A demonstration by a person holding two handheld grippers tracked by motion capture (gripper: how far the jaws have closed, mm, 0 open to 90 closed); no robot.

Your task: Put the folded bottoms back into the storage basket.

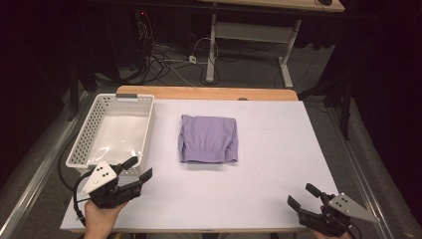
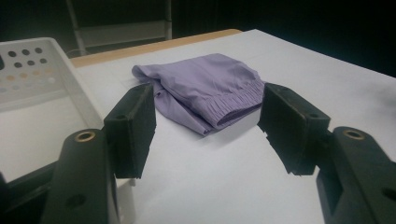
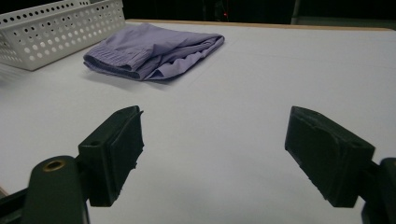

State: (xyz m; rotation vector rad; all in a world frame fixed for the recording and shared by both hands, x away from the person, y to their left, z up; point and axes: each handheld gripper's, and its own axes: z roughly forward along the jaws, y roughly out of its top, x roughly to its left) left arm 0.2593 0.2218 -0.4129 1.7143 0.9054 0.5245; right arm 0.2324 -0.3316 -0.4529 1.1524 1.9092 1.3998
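Folded lilac cloth garment [image 1: 208,139] with a gathered elastic band lies mid-table on the white table cover [image 1: 268,169], just right of the white perforated plastic basket [image 1: 82,144], not touching it. My left gripper [image 1: 141,171] sits at the near left beside the basket's near corner, jaws spread, nothing between them, aimed at the garment. My right gripper [image 1: 304,195] is at the near right corner, well apart from the cloth, jaws wide and empty too.

Risks — if I pinch just the top layer, the fold likely opens and the thing drags loose across the cover. Grabbing at the elastic edge alone could let the rest hang and catch on the basket rim. Left jaw is close to the basket wall, so a careless swing could knock the basket.

Garment look: roughly square fold, several layers, ruched band along the near edge, soft wrinkles, thin limp fabric — should slump when lifted.
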